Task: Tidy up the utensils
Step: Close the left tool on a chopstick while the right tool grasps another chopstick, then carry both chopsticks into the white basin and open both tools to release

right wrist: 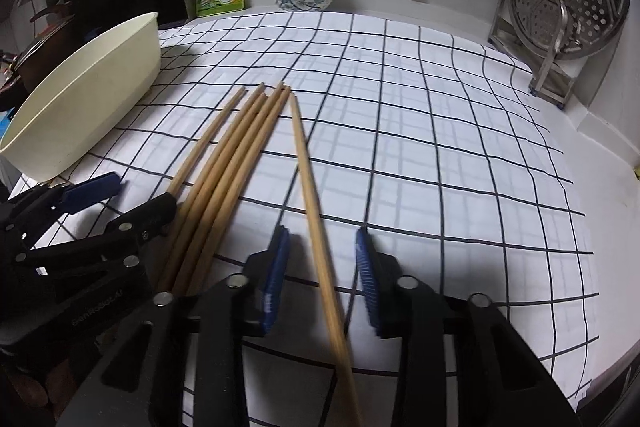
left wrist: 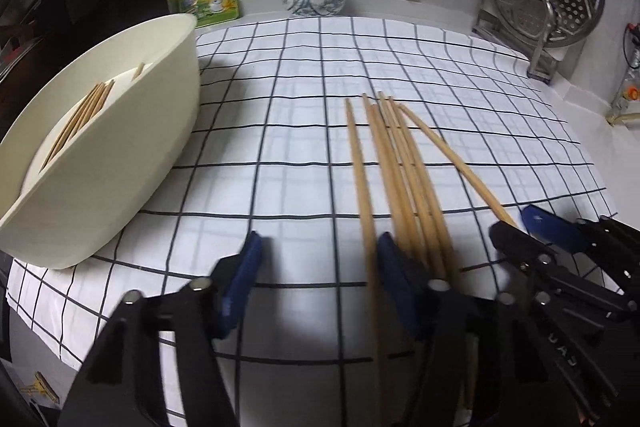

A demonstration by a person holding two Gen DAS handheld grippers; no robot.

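Centrally, chopsticks (right wrist: 224, 163) fanned; cloth (right wrist: 440, 147) rightward bare.

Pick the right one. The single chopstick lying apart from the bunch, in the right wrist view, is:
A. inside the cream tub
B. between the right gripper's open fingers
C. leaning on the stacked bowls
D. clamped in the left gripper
B: the lone chopstick runs on the checked cloth through the gap of the right gripper, whose blue pads stand apart.
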